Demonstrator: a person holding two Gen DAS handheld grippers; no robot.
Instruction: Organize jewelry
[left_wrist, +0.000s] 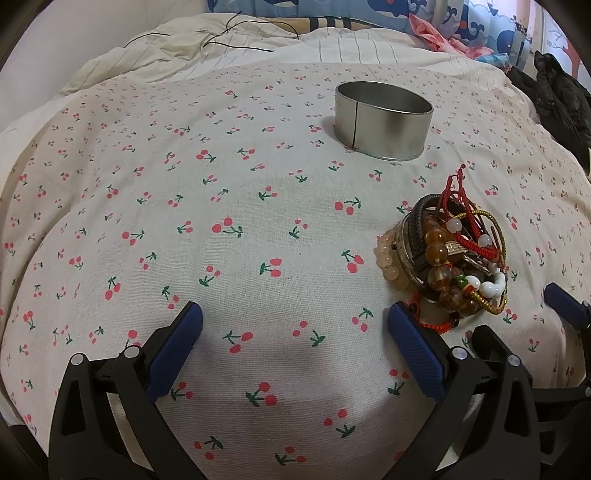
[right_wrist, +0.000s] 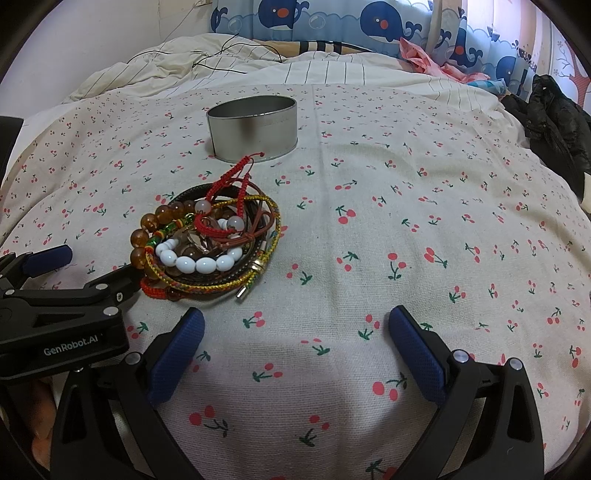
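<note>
Cloth (left_wrist: 229, 258): white with red cherries, spread under both grippers and everything they face.
Quilt (right_wrist: 332, 70): striped, pale, beyond the cloth's far edge; thin black cord (right_wrist: 221, 55) lies across it, whale-print fabric (right_wrist: 388, 22) behind.
Dark garment (right_wrist: 554, 118): far right of the right gripper, at the cloth's edge.
Left gripper (left_wrist: 295, 343): low over the cloth, blue pads spread wide, nothing between them.
Right gripper (right_wrist: 297, 345): also low, pads wide apart, bare cloth in the gap; the left gripper's body shows just to its left.
Tin (left_wrist: 384, 118): round, lidless, metal, upright; ahead and right of the left gripper, ahead and left of the right gripper. Its contents cannot be seen.
Jewelry (left_wrist: 447, 258): one tangled heap of amber beads, white beads, red cord, gold braid and dark bands on the cloth. It sits just beyond the left gripper's right pad, almost touching it, and ahead-left of the right gripper (right_wrist: 207, 240). Nearer to both grippers than the tin, apart from it.
</note>
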